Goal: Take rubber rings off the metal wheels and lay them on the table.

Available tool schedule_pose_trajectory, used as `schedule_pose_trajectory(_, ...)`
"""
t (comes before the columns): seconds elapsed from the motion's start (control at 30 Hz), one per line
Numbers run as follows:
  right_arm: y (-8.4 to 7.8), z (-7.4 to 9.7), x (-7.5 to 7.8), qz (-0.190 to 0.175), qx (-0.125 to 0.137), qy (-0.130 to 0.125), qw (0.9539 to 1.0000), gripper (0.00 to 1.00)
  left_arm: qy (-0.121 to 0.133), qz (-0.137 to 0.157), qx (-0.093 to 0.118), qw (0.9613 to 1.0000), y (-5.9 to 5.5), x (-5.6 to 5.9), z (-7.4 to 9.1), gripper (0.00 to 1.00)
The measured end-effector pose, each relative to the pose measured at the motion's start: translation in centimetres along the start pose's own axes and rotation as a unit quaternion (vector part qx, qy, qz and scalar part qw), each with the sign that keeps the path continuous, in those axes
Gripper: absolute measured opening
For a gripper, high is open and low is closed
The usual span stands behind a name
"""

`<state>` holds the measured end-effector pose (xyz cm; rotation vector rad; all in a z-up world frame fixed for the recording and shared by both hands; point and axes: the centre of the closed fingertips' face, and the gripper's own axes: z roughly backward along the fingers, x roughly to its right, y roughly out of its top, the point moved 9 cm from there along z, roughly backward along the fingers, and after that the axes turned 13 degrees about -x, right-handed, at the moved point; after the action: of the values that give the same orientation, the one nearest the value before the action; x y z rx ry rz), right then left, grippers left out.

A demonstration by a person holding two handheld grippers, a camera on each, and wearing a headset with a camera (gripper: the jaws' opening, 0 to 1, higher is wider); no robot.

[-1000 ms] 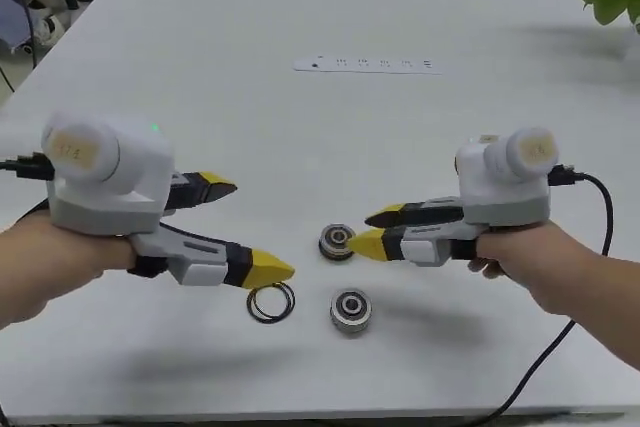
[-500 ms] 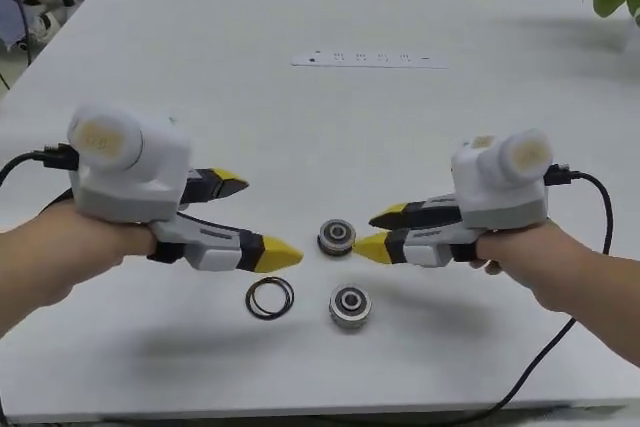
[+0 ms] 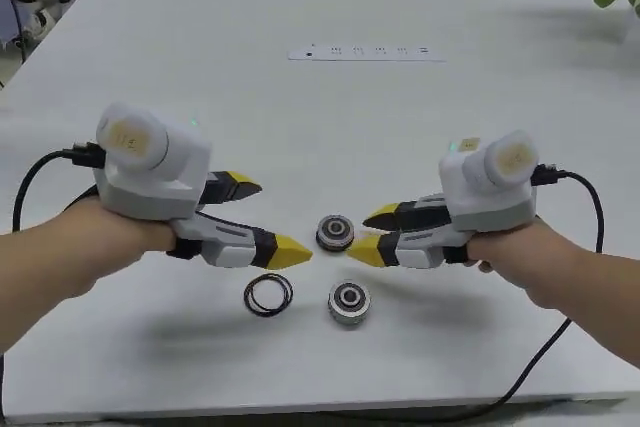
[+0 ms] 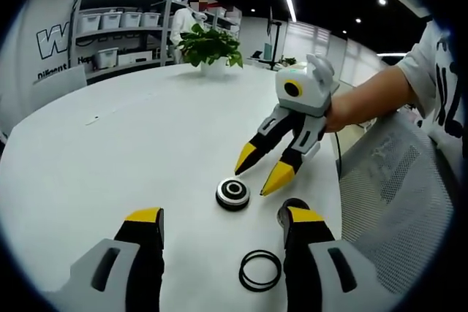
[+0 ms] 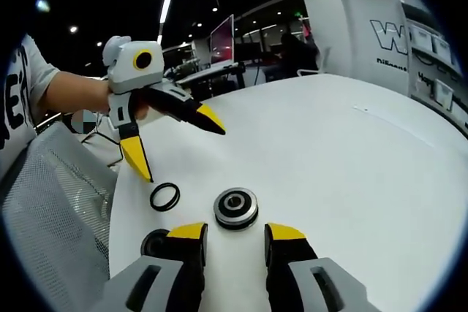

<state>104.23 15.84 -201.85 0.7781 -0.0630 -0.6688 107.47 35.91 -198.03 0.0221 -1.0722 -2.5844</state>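
White desk [image 3: 300, 127] holds loose rubber rings [image 3: 268, 294]; left claw [image 3: 283, 220] and right claw [image 3: 359, 234], both open, flank one metal wheel [image 3: 335, 232], likely to be gripped next.

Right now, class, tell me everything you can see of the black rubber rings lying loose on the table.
The rubber rings look like two thin black hoops, one lying partly over the other so that they nearly coincide. They lie flat on the white table, off any wheel, and nothing grips them. A metal wheel sits beside them, apart. The open left tongs hover close by, not touching.
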Motion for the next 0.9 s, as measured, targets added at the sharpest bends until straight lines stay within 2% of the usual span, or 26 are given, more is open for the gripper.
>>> schedule_pose_trajectory(0.27,-0.1,-0.6,-0.2,0.002,-0.001,0.002,1.0000,0.28,-0.009,-0.003,-0.004,0.9999,0.3,0.3,-0.9,0.60)
schedule_pose_trajectory(0.9,0.0,-0.5,-0.3,-0.002,0.006,0.004,1.0000,0.30,-0.035,-0.009,-0.016,0.9992,1.2,0.8,-3.2,0.44)
